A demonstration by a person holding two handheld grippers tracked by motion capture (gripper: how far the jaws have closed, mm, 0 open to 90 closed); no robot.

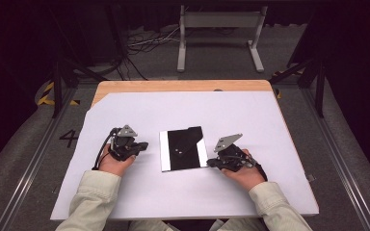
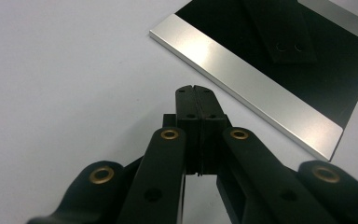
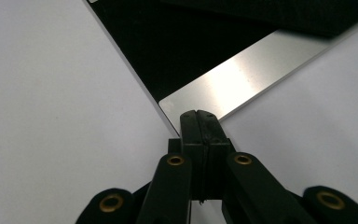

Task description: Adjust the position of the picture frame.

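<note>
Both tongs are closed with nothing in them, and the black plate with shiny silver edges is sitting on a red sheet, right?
Nearly. The sheet is white, not red, as the high view shows. The rest holds: the left tongs and right tongs are closed with nothing in them, and the black plate has shiny silver edges.

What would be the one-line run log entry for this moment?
left hand-held gripper: shut, empty, short of plate | right hand-held gripper: shut, empty, at plate corner | black plate with silver edge strips: flat on white sheet

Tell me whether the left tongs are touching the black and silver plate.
Apart. The left gripper view shows the shut left tongs short of the plate, with a strip of white table cover between them.
</note>
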